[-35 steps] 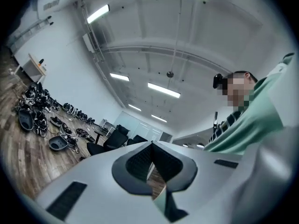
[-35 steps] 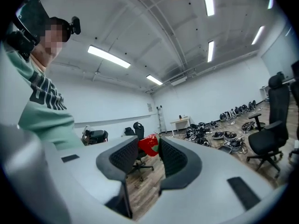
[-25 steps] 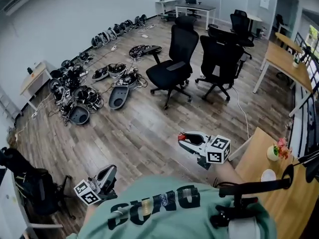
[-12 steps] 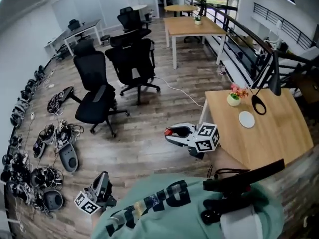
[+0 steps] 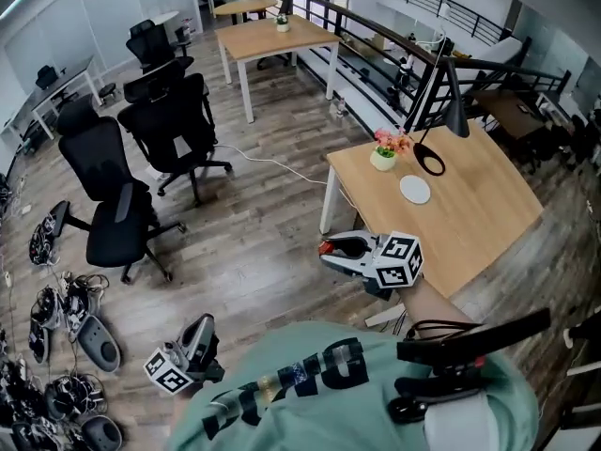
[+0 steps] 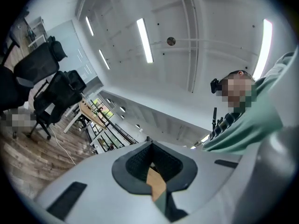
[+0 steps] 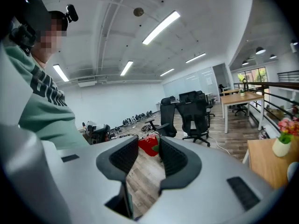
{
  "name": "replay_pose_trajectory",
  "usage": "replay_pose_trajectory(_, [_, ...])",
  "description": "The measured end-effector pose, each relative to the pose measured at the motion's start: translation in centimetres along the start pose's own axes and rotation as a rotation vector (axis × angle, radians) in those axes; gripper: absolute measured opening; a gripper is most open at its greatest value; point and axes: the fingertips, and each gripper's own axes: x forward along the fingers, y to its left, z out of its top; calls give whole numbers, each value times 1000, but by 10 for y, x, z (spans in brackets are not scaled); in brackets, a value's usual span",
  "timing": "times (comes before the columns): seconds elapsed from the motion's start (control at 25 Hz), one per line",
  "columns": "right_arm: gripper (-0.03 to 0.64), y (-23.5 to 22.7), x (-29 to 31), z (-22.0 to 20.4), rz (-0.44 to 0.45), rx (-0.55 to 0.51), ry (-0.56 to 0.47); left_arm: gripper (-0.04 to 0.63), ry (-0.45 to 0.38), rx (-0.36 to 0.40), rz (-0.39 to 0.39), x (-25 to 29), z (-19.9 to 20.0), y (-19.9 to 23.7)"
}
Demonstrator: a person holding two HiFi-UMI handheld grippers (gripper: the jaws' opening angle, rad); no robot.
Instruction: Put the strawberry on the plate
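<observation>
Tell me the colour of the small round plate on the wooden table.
White. The small round plate on the light wooden table shows best in the head view.

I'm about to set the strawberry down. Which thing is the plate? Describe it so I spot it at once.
Find the nearer wooden table, at the right of the head view. A pot of pink flowers stands near its corner, and the plate lies just beside it. It is the only flat white disc there.

Mint-green shirt (image 5: 310,383) bears dark block lettering.
</observation>
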Motion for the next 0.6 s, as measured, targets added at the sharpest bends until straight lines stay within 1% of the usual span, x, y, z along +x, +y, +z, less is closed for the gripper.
replay_pose_trajectory(0.2, [149,-40,-24,-6,-76,31,-28,-8,82,-19,-84,63,-3,20])
replay_pose_trajectory(0.36, [149,-93,-45,2,-102,48,-92,-8,140,15,-126,134,-1,31])
replay_pose_trajectory(0.48, [149,-143,-71,15,-112,45,-140,-8,146,39,-142,198,0,29])
replay_pose_trajectory(0.6, [149,-191,-103,26,-111,28,-177,-8,169,69,-157,261,-11,29])
